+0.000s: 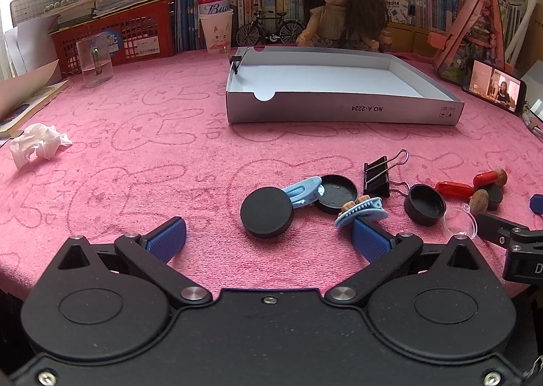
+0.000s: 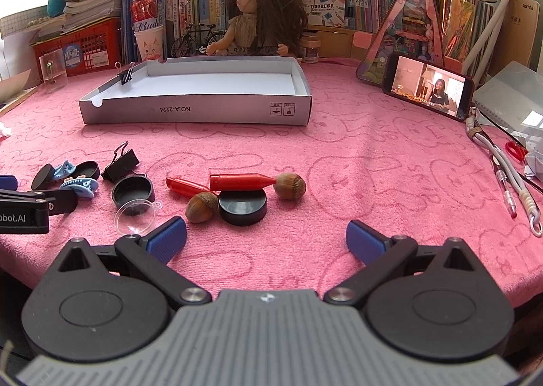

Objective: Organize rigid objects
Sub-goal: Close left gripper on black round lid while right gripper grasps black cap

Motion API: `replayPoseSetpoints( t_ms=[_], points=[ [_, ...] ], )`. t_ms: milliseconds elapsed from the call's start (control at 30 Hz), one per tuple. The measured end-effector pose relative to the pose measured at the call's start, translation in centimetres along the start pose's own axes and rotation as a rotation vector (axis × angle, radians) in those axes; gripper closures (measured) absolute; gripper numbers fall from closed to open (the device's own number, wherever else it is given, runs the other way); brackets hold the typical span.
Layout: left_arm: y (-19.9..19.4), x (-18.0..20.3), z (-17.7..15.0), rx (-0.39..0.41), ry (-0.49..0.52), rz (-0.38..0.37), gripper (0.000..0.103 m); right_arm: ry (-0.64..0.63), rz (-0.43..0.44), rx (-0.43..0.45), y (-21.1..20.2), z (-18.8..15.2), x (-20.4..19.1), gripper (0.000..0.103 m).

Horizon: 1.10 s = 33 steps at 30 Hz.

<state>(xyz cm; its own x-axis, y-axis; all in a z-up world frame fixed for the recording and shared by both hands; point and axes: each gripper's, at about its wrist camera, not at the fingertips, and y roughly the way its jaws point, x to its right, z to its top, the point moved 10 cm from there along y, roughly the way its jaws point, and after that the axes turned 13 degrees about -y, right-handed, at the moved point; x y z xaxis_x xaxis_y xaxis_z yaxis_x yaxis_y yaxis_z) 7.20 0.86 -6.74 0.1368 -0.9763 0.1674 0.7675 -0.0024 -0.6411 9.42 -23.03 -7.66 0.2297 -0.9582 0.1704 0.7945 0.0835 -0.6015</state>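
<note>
Judging by how things lie, the sorting has barely begun: the white box (image 2: pixel 195 108), in the upper middle of the right wrist view, holds nothing on its floor that can be seen, and only a small binder clip (image 2: pixel 126 75) is clamped on its left rim. Everything else is loose on the pink cloth (image 2: pixel 356 162). Going left to right in the left wrist view, a black disc (image 1: pixel 267 213) lies just ahead of the left gripper (image 1: pixel 268 240), whose blue fingers (image 1: pixel 168 239) stand wide apart and empty; then come a blue hair clip (image 1: pixel 303 192), an upturned black lid (image 1: pixel 336 193), a second blue clip (image 1: pixel 361 211) touching the right-hand finger, a large binder clip (image 1: pixel 376 175), and a black cap (image 1: pixel 425 204). In the right wrist view the row continues at lower centre: a clear plastic dome (image 2: pixel 135 216), a hazelnut (image 2: pixel 202 207), a black puck (image 2: pixel 242 207) with a red crayon-shaped piece (image 2: pixel 242 181) resting on it, a second red piece (image 2: pixel 185 186) behind, and another hazelnut (image 2: pixel 290 186). The right gripper (image 2: pixel 266 240) is also spread wide, holding nothing. Nearly all the pieces appear left to move.
</note>
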Motion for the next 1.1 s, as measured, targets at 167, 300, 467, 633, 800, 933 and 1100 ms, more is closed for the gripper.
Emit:
replayPoseSetpoints(
  t_ms=[167,300,467,633,800,933,1100],
  points=[
    [-0.4,-0.5,0.2,0.019,-0.005,-0.017,0.01,0.006,0.003,0.029,-0.5,0.0,0.2,0.002],
    [-1.0,-0.6,0.2,0.057,0.007,-0.022,0.028,0.012,-0.001,0.055,-0.8,0.4,0.7,0.008],
    [-1.5,-0.7,0.7,0.082,-0.009,-0.046,0.05,0.006,0.005,0.084,-1.1,0.9,0.7,0.026],
    [-1.9,-0.7,0.8,0.089,-0.021,-0.079,0.061,-0.01,0.02,0.105,-1.1,1.5,0.2,0.042],
    [-1.8,-0.7,0.7,0.081,-0.023,-0.08,0.071,-0.026,0.037,0.097,-0.7,1.7,-0.5,0.055],
    [-2.0,-1.1,0.9,0.093,-0.041,-0.078,0.073,-0.043,0.04,0.102,-0.8,1.7,-0.8,0.063],
    [-2.0,-1.0,0.9,0.096,-0.035,-0.082,0.073,-0.045,0.046,0.096,-0.8,1.6,-0.8,0.063]
  ],
)
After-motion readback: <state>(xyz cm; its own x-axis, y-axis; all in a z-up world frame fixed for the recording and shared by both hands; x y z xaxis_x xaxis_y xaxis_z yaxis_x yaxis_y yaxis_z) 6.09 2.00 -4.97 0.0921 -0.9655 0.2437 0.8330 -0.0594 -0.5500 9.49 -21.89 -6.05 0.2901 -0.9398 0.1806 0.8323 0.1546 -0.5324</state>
